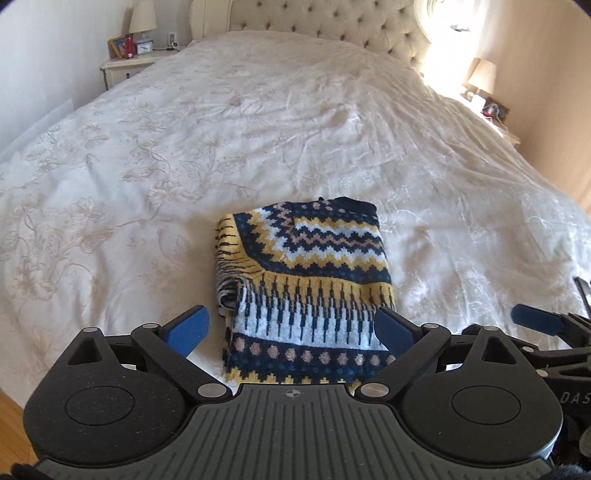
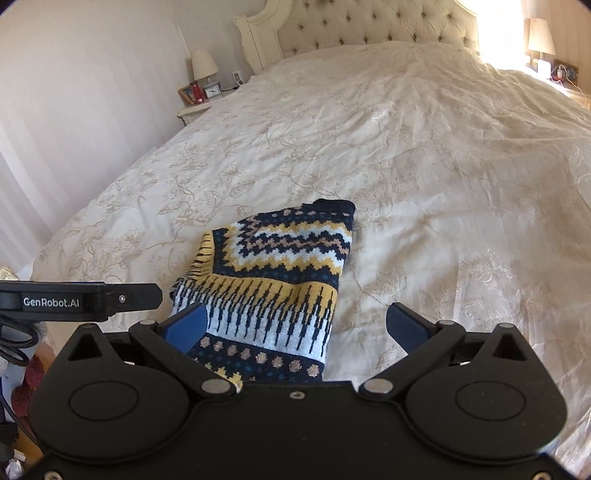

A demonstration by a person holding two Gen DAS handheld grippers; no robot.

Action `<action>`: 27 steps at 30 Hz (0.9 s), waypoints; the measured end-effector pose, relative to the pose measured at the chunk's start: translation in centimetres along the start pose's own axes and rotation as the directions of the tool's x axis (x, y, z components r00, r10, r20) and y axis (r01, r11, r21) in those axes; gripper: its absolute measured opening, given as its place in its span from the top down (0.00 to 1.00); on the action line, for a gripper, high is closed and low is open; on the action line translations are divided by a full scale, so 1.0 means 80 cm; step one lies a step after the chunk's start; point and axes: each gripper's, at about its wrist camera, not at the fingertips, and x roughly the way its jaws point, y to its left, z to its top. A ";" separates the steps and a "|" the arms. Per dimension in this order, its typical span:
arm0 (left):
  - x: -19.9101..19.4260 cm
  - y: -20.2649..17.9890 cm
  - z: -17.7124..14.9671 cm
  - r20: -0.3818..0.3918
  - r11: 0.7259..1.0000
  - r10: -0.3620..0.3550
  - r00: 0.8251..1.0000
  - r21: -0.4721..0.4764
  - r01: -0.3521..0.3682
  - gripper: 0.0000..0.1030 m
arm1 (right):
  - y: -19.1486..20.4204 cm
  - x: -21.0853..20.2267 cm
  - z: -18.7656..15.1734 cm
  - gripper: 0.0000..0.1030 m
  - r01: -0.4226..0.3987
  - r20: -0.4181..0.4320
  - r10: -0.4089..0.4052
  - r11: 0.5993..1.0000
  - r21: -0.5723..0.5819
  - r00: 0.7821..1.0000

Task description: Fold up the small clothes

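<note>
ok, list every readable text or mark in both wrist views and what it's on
"GenRobot.AI": white print on the side of the left gripper, seen in the right wrist view.
"DAS": cut-off letters on the right gripper, at the left wrist view's right edge.
Clock on the nightstand: face too small to read.
Sweater: pattern only, no text.

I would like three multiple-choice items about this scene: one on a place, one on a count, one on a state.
1. Where does the patterned sweater lie?
A. on the nightstand
B. on the bed's near part
C. on the floor

2. How many lamps show in the left wrist view?
A. one
B. two
C. four

3. In what state is the left claw?
A. open, holding nothing
B. shut on the sweater
C. shut on the bedspread

Answers: 1 B, it rests folded on the bedspread; 2 B, one lamp on each side of the headboard; 3 A, its blue fingers stand wide apart.
</note>
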 end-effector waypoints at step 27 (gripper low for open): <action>-0.051 -0.034 -0.031 -0.053 0.983 0.179 0.982 0.056 -0.176 0.07 | 0.015 -0.063 -0.025 0.01 0.106 0.012 -0.106 0.994 0.032 0.994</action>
